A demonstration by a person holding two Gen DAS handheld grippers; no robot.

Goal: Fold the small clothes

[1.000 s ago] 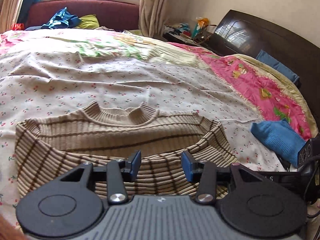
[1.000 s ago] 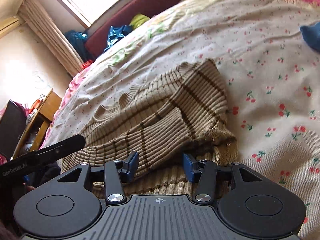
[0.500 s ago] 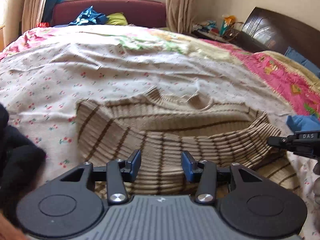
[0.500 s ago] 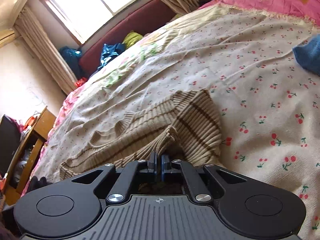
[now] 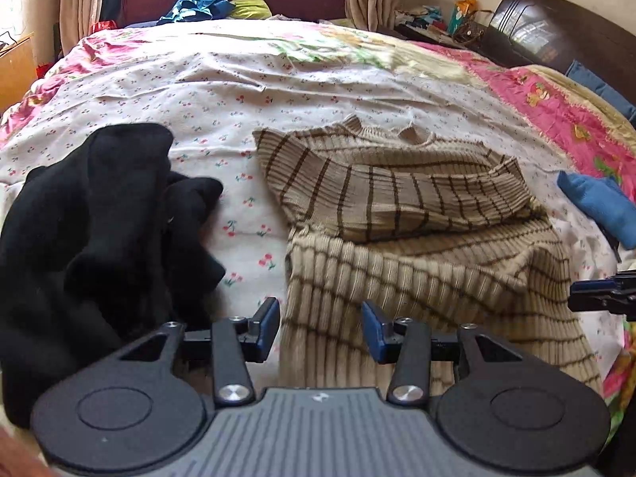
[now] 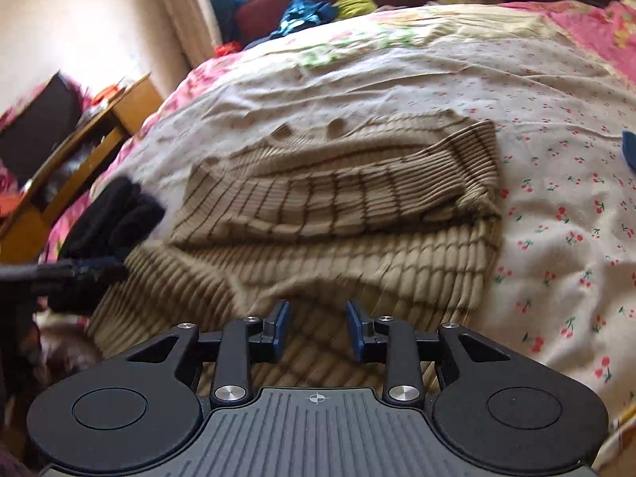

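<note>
**So, sweater half-folded mid-bed**

Sweater (image 5: 397, 214) lies sleeves-over on the sheet (image 5: 222, 79). Left gripper (image 5: 320, 328) gapes empty at its left hem; right gripper (image 6: 317, 328) is opening, empty. Black clothes (image 5: 91, 230) crowd left, blue cloth (image 5: 596, 206) right; far side's bare.

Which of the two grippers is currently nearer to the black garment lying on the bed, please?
Left. The left gripper hangs right beside the black garment, at the striped sweater's edge. The right gripper, jaws opening, is over the sweater's far side.
</note>
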